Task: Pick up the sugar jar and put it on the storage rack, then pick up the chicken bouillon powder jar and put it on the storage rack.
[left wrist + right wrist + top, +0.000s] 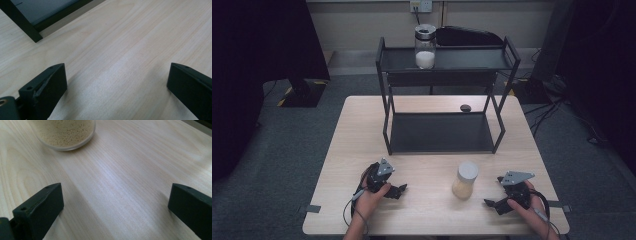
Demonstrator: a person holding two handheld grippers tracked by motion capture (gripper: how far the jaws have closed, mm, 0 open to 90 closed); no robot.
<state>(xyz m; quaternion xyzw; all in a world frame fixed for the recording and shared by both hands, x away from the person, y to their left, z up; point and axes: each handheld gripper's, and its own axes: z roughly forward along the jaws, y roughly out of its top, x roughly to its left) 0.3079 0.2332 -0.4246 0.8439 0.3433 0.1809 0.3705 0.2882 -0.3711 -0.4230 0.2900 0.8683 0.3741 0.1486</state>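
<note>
Two pairs of black tongs rest low on the pale wooden bench (362, 150), left tongs (401, 191) and right tongs (491, 205) both gaping wide with nothing between their jaws. Between them stands the clear glass jar of beige grains with its grey lid (465, 180), upright, nearer the right tongs, untouched. Behind it sits the black two-tier metal rack (442, 132).

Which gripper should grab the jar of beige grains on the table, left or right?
Right, probably. The right gripper lies closer to the jar, jaws open and pointing toward it; its own view shows the jar's base just ahead. The left gripper is open too, but sits farther off, facing bare table.
</note>
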